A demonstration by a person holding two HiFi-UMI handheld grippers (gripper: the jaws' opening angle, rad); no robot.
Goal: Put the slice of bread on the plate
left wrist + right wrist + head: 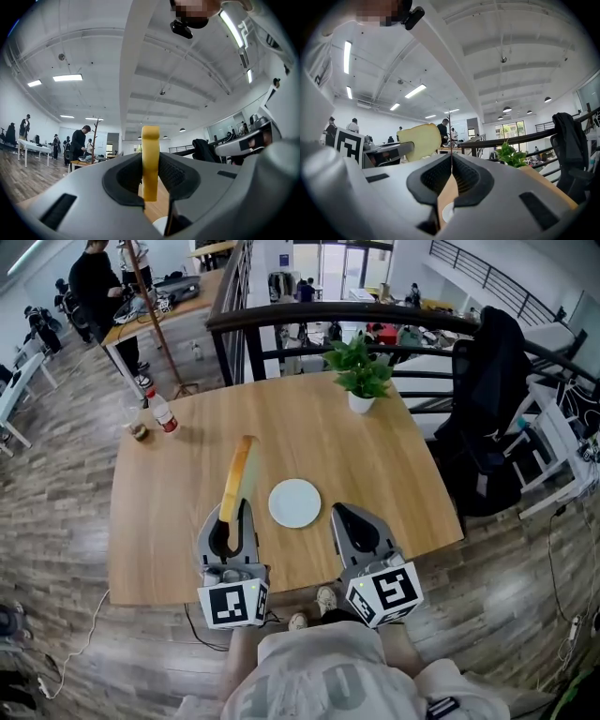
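Yellow bread stands on edge, clamped in the left gripper. Its long axis points away from the person over the table, just left of the plate. Right gripper is closed, empty

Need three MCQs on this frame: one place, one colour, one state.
1. Where is the plate?
A. on the table, between the left gripper and the right gripper
B. held in the right gripper
C. standing on the bread

2. What colour is the plate?
A. blue
B. white
C. black

3. The bread is:
A. lying flat on the plate
B. gripped in the right gripper
C. gripped on edge in the left gripper

Answers:
1 A: the head view shows it on the wood between both grippers.
2 B: it is plain white.
3 C: the left gripper view shows the jaws closed on the slice, while the right jaws are together and empty.
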